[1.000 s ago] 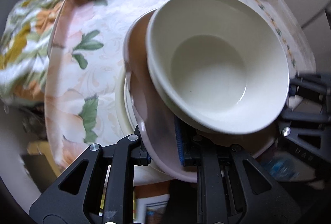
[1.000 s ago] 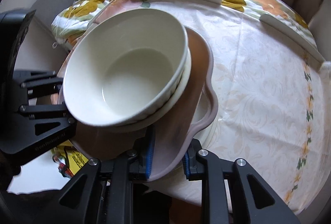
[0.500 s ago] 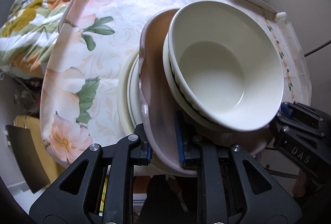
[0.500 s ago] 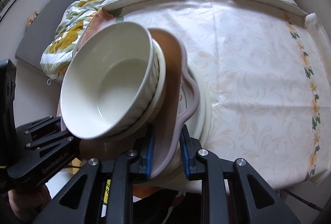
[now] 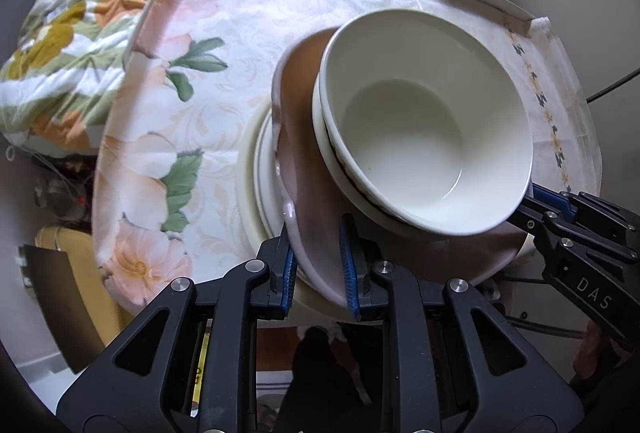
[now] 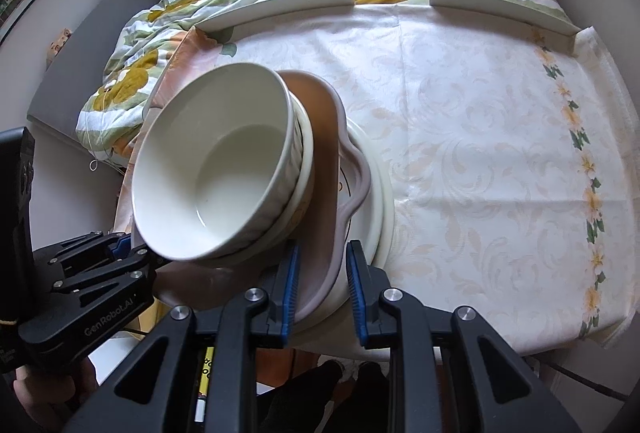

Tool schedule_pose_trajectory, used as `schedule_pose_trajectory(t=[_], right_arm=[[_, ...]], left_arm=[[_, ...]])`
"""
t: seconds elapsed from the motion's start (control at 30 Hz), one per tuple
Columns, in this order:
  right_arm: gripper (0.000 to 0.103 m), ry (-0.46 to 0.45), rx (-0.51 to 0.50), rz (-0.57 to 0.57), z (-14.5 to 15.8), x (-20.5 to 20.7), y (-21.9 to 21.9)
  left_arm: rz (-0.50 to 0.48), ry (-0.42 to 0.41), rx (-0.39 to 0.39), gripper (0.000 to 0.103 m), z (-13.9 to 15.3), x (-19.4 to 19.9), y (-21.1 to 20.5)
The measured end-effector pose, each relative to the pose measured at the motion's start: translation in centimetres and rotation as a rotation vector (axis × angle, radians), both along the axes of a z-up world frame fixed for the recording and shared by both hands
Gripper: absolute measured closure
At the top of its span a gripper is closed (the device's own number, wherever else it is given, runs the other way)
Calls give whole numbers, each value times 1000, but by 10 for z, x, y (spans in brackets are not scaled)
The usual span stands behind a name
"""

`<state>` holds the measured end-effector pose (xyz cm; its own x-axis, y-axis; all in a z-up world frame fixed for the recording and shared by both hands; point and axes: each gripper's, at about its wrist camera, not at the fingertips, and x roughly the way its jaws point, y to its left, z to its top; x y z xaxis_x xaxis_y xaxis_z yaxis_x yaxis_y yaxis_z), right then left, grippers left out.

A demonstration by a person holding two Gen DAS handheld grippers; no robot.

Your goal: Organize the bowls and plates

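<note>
A floral tablecloth [image 5: 168,105] fills the left of the left wrist view. Right of it, at centre, a cream plate [image 5: 250,169] lies flat on the cloth. Above it sits a pink scalloped plate [image 5: 304,185], tilted, carrying two nested white bowls [image 5: 424,137] that lean toward the lower right.

At the bottom centre the left gripper [image 5: 318,265] straddles the pink plate's near rim. Its blue-padded jaws are narrowly parted with a sliver of gap on each side, so whether they truly pinch cannot be told.

In the right wrist view the bowls [image 6: 216,169] sit left of centre and the pink plate [image 6: 324,161] stands behind them, over the cream plate [image 6: 380,201]. The right gripper [image 6: 320,281] at the bottom centre brackets the same rim, and its right pad stands visibly clear of the ceramic.

The stack reads as heavy, rigid, glazed and breakable. Judged from the tilt, the bowls could slide off toward the low side, and a smooth rim offers the pads little friction.

The safest purchase looks to be opposite edges of the pink plate, one gripper each, pads seated deep over the lip and the plate levelled before it is carried anywhere.
</note>
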<state>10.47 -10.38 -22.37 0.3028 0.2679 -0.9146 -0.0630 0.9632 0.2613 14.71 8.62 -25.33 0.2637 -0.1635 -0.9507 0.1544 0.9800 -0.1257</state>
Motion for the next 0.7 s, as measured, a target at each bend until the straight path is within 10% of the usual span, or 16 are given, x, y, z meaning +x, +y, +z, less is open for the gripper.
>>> schedule_pose_trajectory(t=[0.27,0.33,0.4,0.43,0.5,0.7], right_arm=[[81,-26,-4,-29,12,-9,-3],[81,-36,-7,-38,15,-11,-4],[80,-44,-8,-55,16,-13,-6],[71,-47,-2,-61,16,-14,-7],[57,-60,20,-73,17,-16,-10],[56,-154,24,-47,46,-33,-24]], left_arm=[[-11,-49,18,85,18,-10,3],[-8,-55,-11,76,20,-13,5],[-8,-64,-3,17,21,-17,5],[-10,-74,-16,6,21,-19,6],[16,-96,-30,4,26,-24,8],[113,-164,-13,4,57,-55,8]])
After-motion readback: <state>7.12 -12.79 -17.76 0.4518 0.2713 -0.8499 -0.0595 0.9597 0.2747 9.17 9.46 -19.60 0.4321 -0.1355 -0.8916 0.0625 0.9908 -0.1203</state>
